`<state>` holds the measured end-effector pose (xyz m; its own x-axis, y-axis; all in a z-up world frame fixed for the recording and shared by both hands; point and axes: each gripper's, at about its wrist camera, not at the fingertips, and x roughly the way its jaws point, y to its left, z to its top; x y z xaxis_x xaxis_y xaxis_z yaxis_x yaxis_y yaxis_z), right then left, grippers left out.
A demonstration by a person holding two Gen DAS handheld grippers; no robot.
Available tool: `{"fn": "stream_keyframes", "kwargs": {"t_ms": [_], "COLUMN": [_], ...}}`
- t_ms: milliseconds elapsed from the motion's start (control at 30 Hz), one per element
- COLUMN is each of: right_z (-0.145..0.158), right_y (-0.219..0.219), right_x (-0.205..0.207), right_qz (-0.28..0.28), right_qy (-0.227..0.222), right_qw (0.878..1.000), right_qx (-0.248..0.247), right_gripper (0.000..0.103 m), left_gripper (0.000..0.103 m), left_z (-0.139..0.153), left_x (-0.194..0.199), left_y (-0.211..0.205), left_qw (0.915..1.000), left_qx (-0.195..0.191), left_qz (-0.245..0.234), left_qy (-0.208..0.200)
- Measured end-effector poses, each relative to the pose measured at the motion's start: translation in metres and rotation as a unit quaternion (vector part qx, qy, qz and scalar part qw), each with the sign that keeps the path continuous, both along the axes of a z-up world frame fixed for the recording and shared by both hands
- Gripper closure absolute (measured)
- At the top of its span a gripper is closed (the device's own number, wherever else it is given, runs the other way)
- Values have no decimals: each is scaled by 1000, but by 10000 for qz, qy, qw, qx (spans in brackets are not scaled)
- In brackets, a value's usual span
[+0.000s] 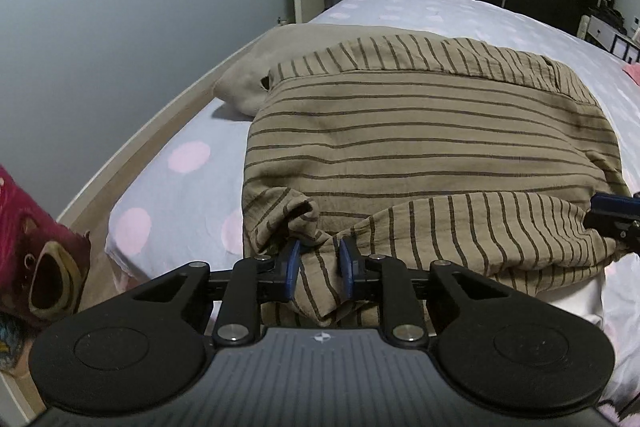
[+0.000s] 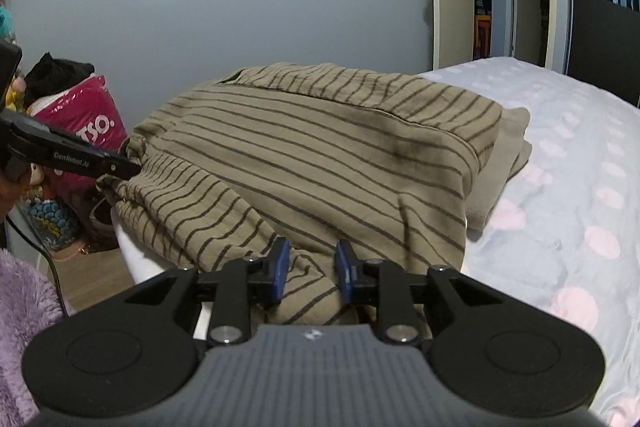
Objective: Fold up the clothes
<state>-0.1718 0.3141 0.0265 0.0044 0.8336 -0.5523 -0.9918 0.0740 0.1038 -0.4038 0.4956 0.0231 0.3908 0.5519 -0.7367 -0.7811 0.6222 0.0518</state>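
On dotted bedsheet [image 1: 188, 155], crinkled striped shirt [image 1: 400, 147], hem bunched between each hand-held gripper's clamped blue pads [image 1: 292, 263].

We note one garment, a tan striped shirt [image 1: 420, 147] with thin dark brown stripes, of crinkled woven cloth. It lies on a bed, partly folded: the broad back panel faces up with stripes running across, the collar at the far end. A near flap is turned over the body, its stripes running at an angle. The near hem is bunched and lifted off the bed, with wrinkled corners.
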Motion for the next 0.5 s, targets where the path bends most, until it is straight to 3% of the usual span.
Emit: {"fn": "stream_keyframes", "kwargs": {"t_ms": [167,333,367,500], "right_z": [18,46,52,71], "right_y": [-16,-43,-48,-66], "right_x": [5,5,4,3], "right_qz": [-107,-310,-349,-415], "right_qy": [165,64,-1,-226], "right_qw": [9995,9983,9980,9974], "right_qx": [232,490,522,542], "right_gripper": [73,68,67,52], "left_gripper": [81,54,52,39], "left_z": [22,65,74,100], "left_x": [-1,6,10,25], "left_y": [-15,-48,-58,-97], "left_qw": [9994,9956,9945,9899], "left_qx": [322,822,919,1201], "left_qz": [45,92,103,196], "left_qy": [-65,-431,-489,-728]}}
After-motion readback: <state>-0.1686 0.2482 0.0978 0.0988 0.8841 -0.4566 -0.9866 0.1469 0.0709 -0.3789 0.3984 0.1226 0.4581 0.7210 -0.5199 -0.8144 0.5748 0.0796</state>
